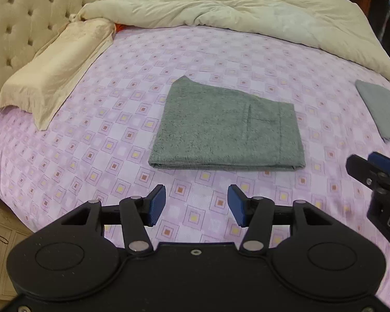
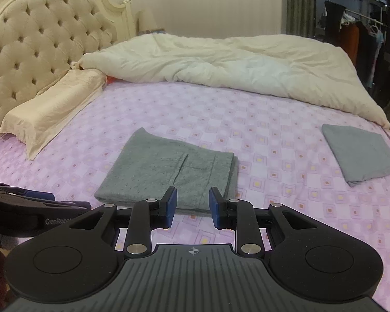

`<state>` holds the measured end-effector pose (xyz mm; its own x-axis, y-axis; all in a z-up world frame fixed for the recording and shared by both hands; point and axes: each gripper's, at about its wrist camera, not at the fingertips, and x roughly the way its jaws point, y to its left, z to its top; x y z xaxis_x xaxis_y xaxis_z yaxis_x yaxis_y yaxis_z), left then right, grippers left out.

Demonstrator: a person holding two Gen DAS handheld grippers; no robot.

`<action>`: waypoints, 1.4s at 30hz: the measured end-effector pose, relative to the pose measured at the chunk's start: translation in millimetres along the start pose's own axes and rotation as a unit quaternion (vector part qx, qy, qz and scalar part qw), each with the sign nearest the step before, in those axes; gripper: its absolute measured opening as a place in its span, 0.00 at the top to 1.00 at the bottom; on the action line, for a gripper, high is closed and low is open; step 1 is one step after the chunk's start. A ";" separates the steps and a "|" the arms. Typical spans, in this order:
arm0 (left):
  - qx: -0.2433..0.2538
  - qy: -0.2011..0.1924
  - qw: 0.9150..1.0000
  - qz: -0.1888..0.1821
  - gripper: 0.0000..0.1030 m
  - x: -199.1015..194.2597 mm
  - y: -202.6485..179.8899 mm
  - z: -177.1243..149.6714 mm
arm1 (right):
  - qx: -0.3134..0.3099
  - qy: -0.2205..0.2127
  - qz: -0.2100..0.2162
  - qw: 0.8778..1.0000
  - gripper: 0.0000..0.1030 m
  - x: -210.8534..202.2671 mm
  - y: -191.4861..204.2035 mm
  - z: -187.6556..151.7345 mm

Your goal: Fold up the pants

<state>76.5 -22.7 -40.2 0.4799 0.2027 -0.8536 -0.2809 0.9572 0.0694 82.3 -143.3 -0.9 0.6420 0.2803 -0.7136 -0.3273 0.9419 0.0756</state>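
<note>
Fold looks essentially done: the pants (image 1: pixel 226 127) lie as a compact grey-green rectangle, several layers stacked, flat on the bed (image 1: pixel 91 135) near the middle of the pink checked sheet, nothing left hanging loose. Near edge is a clean fold line, right edge squared, far left corner pokes out in a small point so the stack is not perfectly aligned there. Fabric reads as thick, fleecy, matte; a stitched pocket outline or seam shows on top, hard to say which through the fisheye. Left gripper (image 1: pixel 196 205) hangs above the sheet on the near side of the pants, jaws roughly half open, nothing between them, not touching cloth. Right gripper (image 2: pixel 192 205) also sits clear on the near side, jaws parted by a narrower gap, empty; pads overlap the near edge of the pants in the view only, no contact seen. A second folded grey garment (image 2: pixel 358 153) lies well apart at the right of the bed. Cream duvet (image 2: pixel 234 67) bunched at the far side, pillow (image 2: pixel 52 106) at the left by the headboard. What is left, in my judgement: maybe tidy the stray corner, otherwise done.
</note>
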 end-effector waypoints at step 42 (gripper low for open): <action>0.012 -0.026 0.999 -0.016 0.42 -26.1 -19.4 -25.6 | -0.003 -0.032 0.006 0.999 0.74 -25.8 1.9 -20.4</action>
<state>48.1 -51.9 -32.5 0.5315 0.1826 -0.8272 -0.2448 0.9679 0.0564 51.0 -152.6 3.4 0.6811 0.3035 -0.6664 -0.3391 0.9373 0.0803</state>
